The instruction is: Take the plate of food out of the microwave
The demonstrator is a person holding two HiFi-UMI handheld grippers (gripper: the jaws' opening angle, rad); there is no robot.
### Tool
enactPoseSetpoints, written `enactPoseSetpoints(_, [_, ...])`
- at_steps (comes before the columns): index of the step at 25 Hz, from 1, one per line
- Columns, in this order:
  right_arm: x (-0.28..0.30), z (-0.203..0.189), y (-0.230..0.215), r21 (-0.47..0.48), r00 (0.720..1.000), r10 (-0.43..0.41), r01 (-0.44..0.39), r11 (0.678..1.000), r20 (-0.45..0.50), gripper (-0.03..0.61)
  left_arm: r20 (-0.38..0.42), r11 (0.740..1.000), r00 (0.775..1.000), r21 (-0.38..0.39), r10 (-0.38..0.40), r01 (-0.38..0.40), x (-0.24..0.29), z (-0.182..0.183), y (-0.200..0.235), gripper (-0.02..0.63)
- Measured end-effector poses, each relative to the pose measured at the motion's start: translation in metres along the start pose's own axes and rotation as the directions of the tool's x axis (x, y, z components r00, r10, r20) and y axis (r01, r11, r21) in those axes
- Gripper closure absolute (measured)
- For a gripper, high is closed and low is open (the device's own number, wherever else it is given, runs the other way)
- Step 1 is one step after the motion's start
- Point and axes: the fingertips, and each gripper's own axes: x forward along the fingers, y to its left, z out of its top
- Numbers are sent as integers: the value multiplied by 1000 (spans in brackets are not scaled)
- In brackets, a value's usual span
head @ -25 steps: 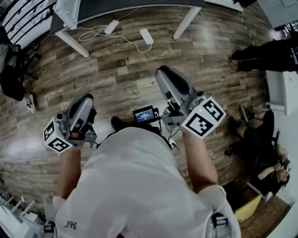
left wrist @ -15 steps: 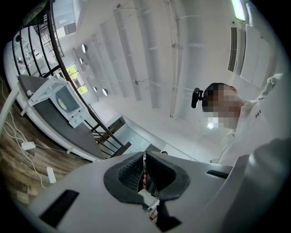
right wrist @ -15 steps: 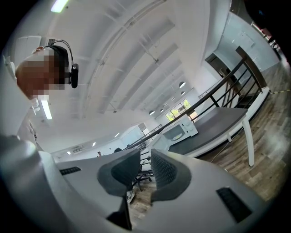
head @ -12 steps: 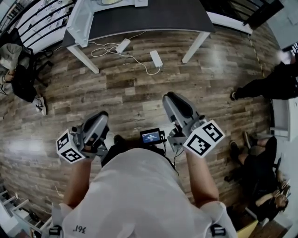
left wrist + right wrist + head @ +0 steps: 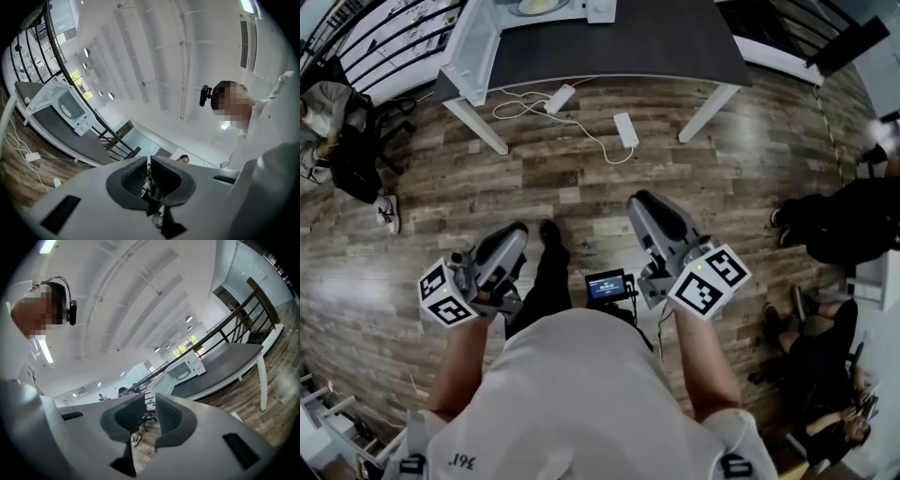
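Observation:
A white microwave [image 5: 553, 7] stands on the dark grey table [image 5: 619, 42] at the top of the head view, its door [image 5: 473, 42] swung open to the left. A plate of food [image 5: 534, 6] shows inside it. The microwave [image 5: 65, 105] is also small and far off in the left gripper view, and the right gripper view shows the microwave [image 5: 187, 367] as well. My left gripper [image 5: 517, 232] and right gripper [image 5: 639, 202] are held out over the wood floor, well short of the table. The left gripper [image 5: 149, 165] is shut on nothing. The right gripper [image 5: 150, 401] stands slightly open and empty.
Two power strips [image 5: 625, 129] with white cables lie on the floor under the table's front edge. People sit at the right [image 5: 834, 230] and a person at the left [image 5: 337, 141]. A small screen [image 5: 607, 285] hangs at my waist. A black railing runs behind the table.
The table and microwave have come further into the head view as I walked toward them. Both grippers travelled forward with me, jaws unchanged.

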Motion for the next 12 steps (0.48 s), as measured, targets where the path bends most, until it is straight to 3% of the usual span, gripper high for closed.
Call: enactPoseSetpoints(12, [155,45,-53,-1,996,-88,89,996,25,528,-86,999,996,-20,-36,35,48,93,150,592])
